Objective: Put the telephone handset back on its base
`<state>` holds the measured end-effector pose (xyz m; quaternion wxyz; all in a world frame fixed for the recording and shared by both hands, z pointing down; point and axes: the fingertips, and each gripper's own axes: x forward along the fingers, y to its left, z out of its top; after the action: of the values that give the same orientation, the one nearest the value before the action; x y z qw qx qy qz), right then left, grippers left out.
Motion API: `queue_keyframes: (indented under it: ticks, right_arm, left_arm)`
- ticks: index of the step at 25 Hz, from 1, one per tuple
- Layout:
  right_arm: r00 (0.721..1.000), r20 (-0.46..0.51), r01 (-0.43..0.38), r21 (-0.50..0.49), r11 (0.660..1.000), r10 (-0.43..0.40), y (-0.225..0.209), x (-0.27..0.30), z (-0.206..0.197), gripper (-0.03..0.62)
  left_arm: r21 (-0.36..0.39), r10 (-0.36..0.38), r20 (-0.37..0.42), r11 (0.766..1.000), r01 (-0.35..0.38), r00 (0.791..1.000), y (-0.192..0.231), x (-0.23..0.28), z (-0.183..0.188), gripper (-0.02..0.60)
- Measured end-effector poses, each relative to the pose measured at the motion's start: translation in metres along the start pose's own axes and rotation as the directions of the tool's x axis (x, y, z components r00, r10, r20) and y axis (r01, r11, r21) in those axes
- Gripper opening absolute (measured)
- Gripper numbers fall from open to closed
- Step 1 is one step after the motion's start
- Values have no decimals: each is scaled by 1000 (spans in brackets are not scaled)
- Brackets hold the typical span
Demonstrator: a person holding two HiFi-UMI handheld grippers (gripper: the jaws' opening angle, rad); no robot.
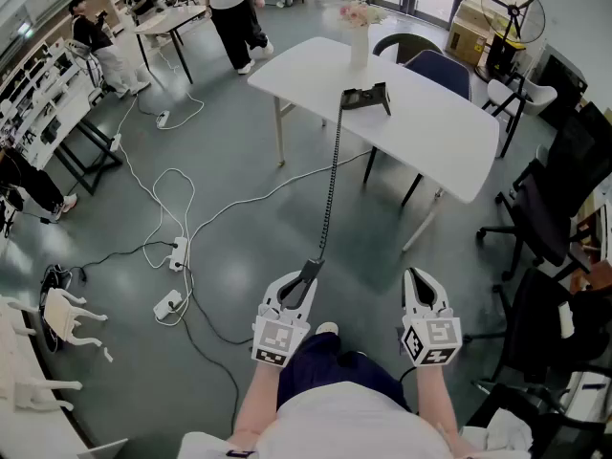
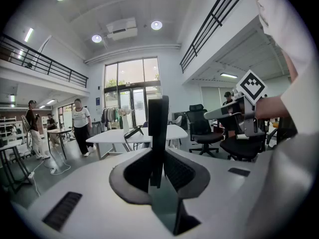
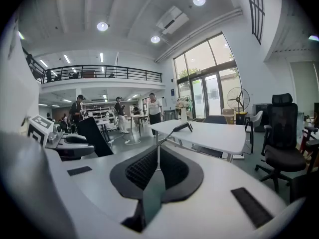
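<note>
Black handset (image 2: 158,128) upright in the left gripper (image 2: 158,173)'s tight grip, white table (image 2: 112,136) with phone base (image 2: 133,131) beyond.

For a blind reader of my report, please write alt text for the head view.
The left gripper grips a black handset, whose cord stretches to the base on a white table ahead. The right gripper, beside it, is shut and empty. Office chairs stand at right; cables lie on the floor at left.

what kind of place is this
Most likely an open-plan office or lab workspace: a white table, black swivel office chairs, and power strips lying on the bare grey floor.
</note>
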<state>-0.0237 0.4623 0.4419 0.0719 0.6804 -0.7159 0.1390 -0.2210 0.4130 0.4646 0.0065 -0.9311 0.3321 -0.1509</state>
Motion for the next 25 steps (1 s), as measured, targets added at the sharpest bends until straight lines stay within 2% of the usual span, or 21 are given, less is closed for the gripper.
queue_keyframes:
  ticks: [11, 25]
  right_arm:
    - [1000, 0, 15, 38, 999, -15, -5, 3, -6, 43]
    - [999, -6, 53, 51, 997, -53, 1, 31, -1, 43]
  left_arm:
    - [2, -17, -11, 1000, 17, 1000, -5, 5, -3, 77]
    - [7, -48, 3, 999, 48, 999, 23, 25, 0, 76]
